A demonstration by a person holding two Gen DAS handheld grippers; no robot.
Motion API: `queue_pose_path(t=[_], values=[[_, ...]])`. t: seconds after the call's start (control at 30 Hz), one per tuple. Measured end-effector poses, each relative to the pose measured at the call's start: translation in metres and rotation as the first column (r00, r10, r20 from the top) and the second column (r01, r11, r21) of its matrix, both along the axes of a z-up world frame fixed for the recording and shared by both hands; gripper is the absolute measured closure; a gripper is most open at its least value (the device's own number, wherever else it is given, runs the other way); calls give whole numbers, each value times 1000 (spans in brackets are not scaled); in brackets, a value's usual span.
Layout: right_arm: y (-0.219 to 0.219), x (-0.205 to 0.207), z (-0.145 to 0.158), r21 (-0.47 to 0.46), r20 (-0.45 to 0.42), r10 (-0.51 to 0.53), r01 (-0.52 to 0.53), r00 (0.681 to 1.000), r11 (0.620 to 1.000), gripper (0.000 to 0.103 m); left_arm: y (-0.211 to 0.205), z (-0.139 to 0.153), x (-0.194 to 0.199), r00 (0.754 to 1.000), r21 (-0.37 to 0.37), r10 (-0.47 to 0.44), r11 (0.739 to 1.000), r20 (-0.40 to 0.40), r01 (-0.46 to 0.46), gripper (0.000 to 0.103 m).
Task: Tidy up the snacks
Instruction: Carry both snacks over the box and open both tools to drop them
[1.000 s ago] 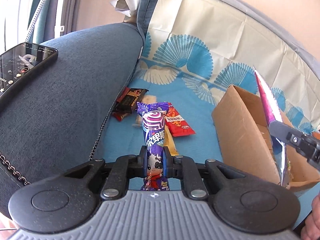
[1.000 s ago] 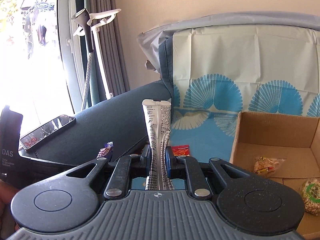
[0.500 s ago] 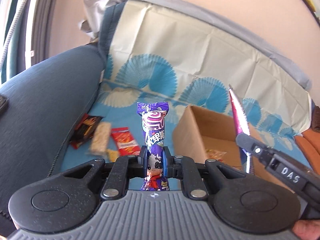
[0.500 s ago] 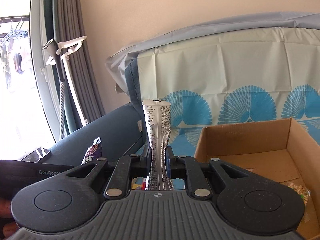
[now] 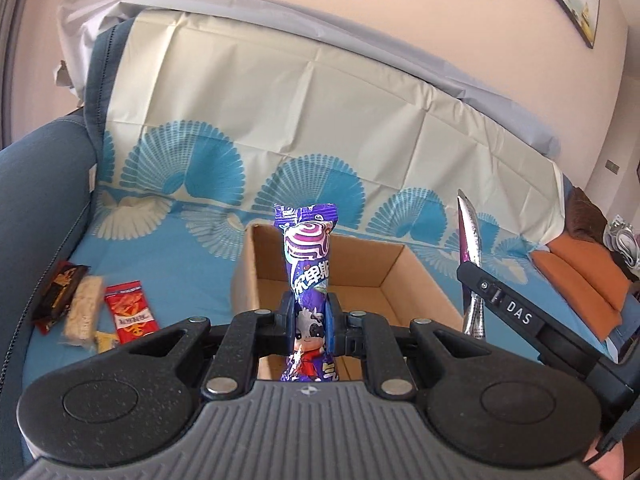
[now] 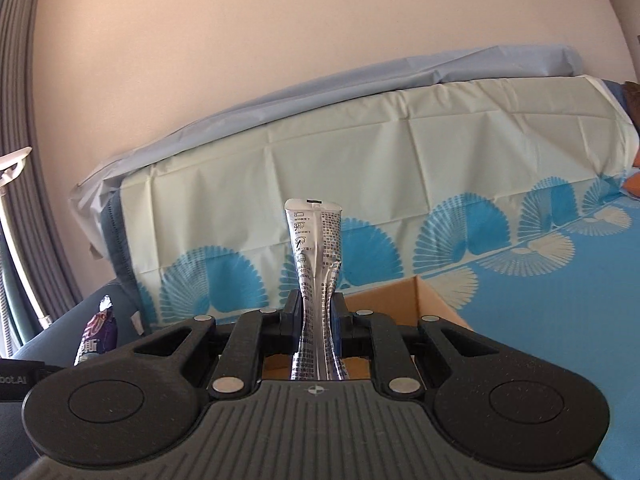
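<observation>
Both hand-held grippers were clamped on snack packets above a sofa draped with a cream and blue fan-patterned cloth (image 5: 360,120). The left gripper (image 5: 308,322) pinched a purple candy packet (image 5: 307,264) near its lower end, so that the packet stood upright between the jaws with its sealed top edge uppermost. The right gripper (image 6: 317,322) gripped a silver packet (image 6: 316,264) in the same manner, printed text facing the camera and the foil creased inward where the jaws pressed on it. In the left wrist view the silver packet appeared edge-on at the right, held in a black finger marked "DAS". An open cardboard box (image 5: 400,276) sat on the blue seat directly beyond the left gripper; in the right wrist view only its far corner showed past the jaws. Three further snacks lay on the seat to the left of the box, close beside the dark blue armrest (image 5: 36,200): a dark brown packet (image 5: 60,294), a pale cereal bar (image 5: 82,312) touching it, and a red packet (image 5: 130,312) just beside the bar.
</observation>
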State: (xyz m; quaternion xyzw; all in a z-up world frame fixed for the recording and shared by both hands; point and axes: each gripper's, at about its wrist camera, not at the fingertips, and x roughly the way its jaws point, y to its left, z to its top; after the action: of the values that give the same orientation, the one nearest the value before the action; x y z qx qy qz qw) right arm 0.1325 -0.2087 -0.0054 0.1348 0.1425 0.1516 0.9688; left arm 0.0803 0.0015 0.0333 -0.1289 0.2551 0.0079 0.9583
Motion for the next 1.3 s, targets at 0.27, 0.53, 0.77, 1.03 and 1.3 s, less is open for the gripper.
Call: queue_pose_path(t=[0.27, 0.53, 0.77, 1.03, 1.3], values=[[-25, 6, -5, -6, -9, -74, 74, 997, 997, 88, -33, 7, 22, 997, 5, -74, 997, 13, 74, 88], [-30, 5, -5, 2, -7, -86, 86, 996, 996, 88, -46, 15, 31, 994, 12, -103, 995, 26, 103, 88], [-27, 4, -5, 0, -9, -83, 83, 997, 997, 88, -49, 14, 31, 994, 9, -110, 994, 19, 110, 88], [-26, 7, -5, -5, -17, -69, 69, 997, 998, 88, -49, 13, 32, 993, 9, -114, 993, 12, 114, 88], [-27, 14, -9, -2, -64, -49, 49, 997, 999, 80, -55, 10, 33, 992, 25, -129, 991, -5, 129, 59]])
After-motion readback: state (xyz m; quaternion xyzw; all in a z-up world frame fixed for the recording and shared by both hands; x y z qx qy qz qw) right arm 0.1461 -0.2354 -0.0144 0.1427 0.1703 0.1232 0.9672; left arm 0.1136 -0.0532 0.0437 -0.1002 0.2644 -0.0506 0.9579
